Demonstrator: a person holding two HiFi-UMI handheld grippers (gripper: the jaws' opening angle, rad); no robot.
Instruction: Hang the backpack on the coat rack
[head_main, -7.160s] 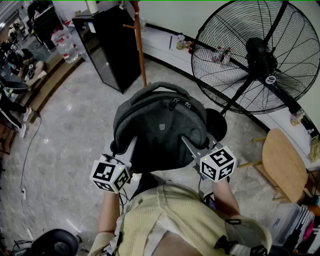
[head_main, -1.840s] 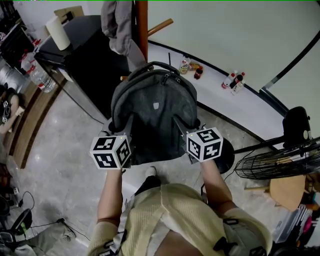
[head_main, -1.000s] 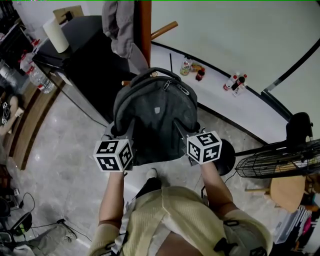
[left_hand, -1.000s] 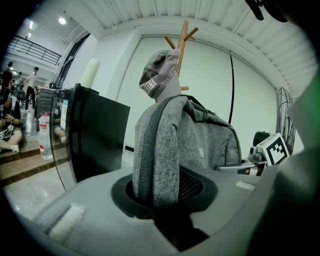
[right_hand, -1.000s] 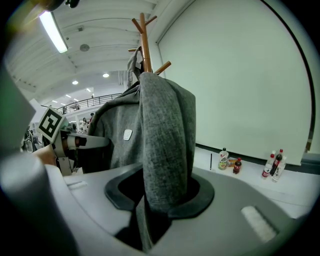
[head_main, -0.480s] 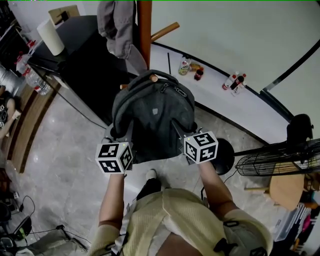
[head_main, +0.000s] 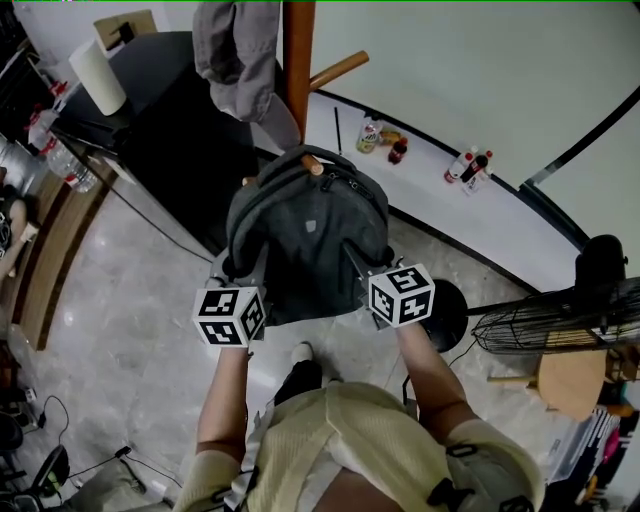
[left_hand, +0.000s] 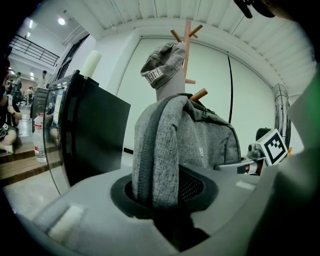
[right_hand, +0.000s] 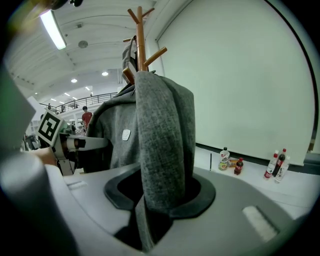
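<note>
The backpack is dark grey cloth with a round top, a zip and a small badge on the front. It is up in the air, right against the wooden coat rack. A peg pokes out under its top handle. The left tool is clamped on its left side. The right tool is clamped on its right side.

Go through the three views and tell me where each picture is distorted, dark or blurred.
Head view: evenly lit and sharp on the backpack, with straight edges curving towards the frame's rim. Left gripper view: fisheye, black corners, near foreground soft. Right gripper view: same black rim, ceiling strip light glaring.
</note>
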